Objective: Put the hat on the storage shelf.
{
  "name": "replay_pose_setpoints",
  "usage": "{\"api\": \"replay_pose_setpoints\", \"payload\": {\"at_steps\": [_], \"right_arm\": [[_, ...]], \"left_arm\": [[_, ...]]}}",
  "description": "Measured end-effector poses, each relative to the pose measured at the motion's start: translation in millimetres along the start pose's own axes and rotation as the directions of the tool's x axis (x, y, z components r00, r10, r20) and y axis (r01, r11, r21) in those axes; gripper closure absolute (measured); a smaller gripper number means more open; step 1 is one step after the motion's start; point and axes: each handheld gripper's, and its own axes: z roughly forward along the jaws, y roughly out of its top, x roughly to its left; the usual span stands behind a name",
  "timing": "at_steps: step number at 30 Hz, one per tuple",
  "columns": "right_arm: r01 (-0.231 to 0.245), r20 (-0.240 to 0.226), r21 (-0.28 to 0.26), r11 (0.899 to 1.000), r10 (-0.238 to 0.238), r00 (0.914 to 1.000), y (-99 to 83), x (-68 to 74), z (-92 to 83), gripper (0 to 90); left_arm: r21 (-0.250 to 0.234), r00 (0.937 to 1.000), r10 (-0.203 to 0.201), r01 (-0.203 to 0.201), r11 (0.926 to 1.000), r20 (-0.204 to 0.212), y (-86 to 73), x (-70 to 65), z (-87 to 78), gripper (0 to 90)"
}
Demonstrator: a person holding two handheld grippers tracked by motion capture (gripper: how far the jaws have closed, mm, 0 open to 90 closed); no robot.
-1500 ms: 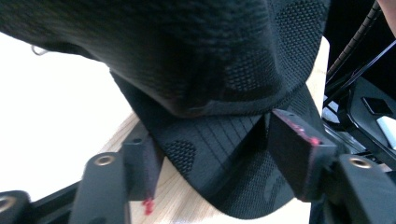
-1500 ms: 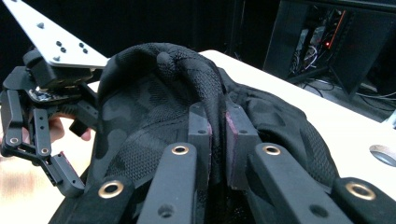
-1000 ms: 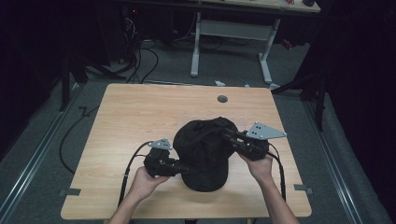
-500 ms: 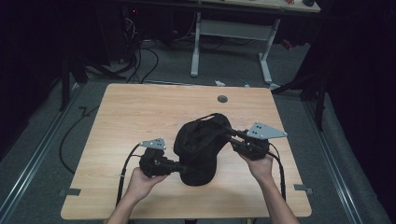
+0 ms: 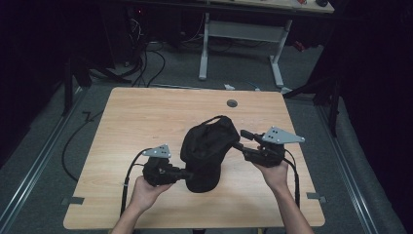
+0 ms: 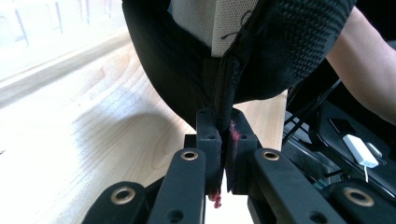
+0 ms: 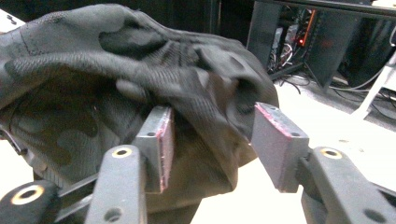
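With my left gripper (image 6: 223,140) pinching the black bag's (image 5: 207,146) seam and my right gripper (image 7: 212,144) gaping, it could slump toward the table's (image 5: 126,122) near edge.

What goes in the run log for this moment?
left gripper: shut on black cap edge | right gripper: open, jaws around cap fabric | cap: over table

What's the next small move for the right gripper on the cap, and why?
Probably close the right gripper. Its jaws stand open around a fold of the black cap without pinching it, while the left gripper is shut on the cap's edge. Closing would give a hold on both sides.
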Motion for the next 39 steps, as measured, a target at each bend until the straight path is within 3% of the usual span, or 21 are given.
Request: {"api": "replay_pose_setpoints", "payload": {"at_steps": [5, 9, 13, 19, 21, 24, 25, 26, 27, 28, 30, 32, 36, 39], "right_arm": [[-0.026, 0.018, 0.009, 1.000, 0.026, 0.9995, -7.3, -6.3, -6.7, 46.1], [-0.052, 0.046, 0.050, 0.997, 0.050, 0.9977, -19.4, -11.8, -9.5, 45.7], [-0.080, 0.056, 0.101, 0.992, 0.075, 0.9956, -35.9, -16.3, -10.6, 44.6], [-0.125, 0.080, 0.139, 0.982, 0.115, 0.9902, -55.2, -21.4, -11.5, 43.8], [-0.143, 0.096, 0.158, 0.977, 0.129, 0.9869, -64.9, -23.4, -10.6, 43.5], [-0.180, 0.151, 0.213, 0.960, 0.150, 0.9771, -85.0, -27.3, -7.0, 43.6], [-0.180, 0.151, 0.213, 0.960, 0.150, 0.9771, -85.0, -27.3, -7.0, 43.6], [-0.196, 0.186, 0.244, 0.950, 0.153, 0.9705, -94.1, -30.0, -4.8, 43.6], [-0.196, 0.186, 0.244, 0.950, 0.153, 0.9705, -94.1, -30.0, -4.8, 43.6], [-0.217, 0.219, 0.267, 0.939, 0.160, 0.9624, -102.4, -32.6, -3.2, 43.6], [-0.225, 0.232, 0.275, 0.935, 0.163, 0.9590, -106.2, -34.2, -2.7, 43.6], [-0.258, 0.274, 0.295, 0.920, 0.177, 0.9451, -115.6, -38.0, -1.9, 42.6], [-0.284, 0.308, 0.301, 0.910, 0.189, 0.9323, -125.5, -40.7, -1.0, 40.2], [-0.272, 0.321, 0.322, 0.907, 0.165, 0.9327, -131.6, -40.3, 1.6, 39.0]], "left_arm": [[-0.031, 1.0000, -0.004, 0.003, 0.9995, 0.000, 2.9, -0.7, -3.9, 86.2], [-0.046, 0.9999, 0.002, -0.003, 0.9989, -0.012, 4.5, 0.1, -5.8, 86.2], [-0.051, 0.9989, 0.018, -0.020, 0.9985, -0.043, 4.2, 0.3, -6.8, 86.2], [-0.085, 0.9985, 0.025, -0.029, 0.9960, -0.049, 6.1, -0.8, -7.9, 86.2], [-0.096, 0.9980, 0.031, -0.036, 0.9947, -0.054, 7.7, -1.7, -8.1, 86.2], [-0.126, 0.9974, 0.038, -0.046, 0.9910, -0.062, 12.4, -3.5, -9.6, 86.2], [-0.126, 0.9974, 0.038, -0.046, 0.9910, -0.062, 12.4, -3.5, -9.6, 86.2], [-0.139, 0.9969, 0.040, -0.049, 0.9891, -0.068, 14.8, -3.8, -11.1, 86.2], [-0.139, 0.9969, 0.040, -0.049, 0.9891, -0.068, 14.8, -3.8, -11.1, 86.2], [-0.155, 0.9961, 0.043, -0.055, 0.9865, -0.078, 17.0, -4.0, -12.7, 86.2], [-0.164, 0.9957, 0.042, -0.056, 0.9849, -0.082, 18.1, -4.0, -13.5, 86.2], [-0.180, 0.9949, 0.045, -0.061, 0.9817, -0.090, 20.3, -3.7, -15.0, 86.1], [-0.211, 0.9942, 0.037, -0.058, 0.9757, -0.101, 24.6, -1.7, -17.6, 86.2], [-0.221, 0.9935, 0.036, -0.060, 0.9735, -0.108, 27.2, -1.2, -18.2, 86.2]]}}
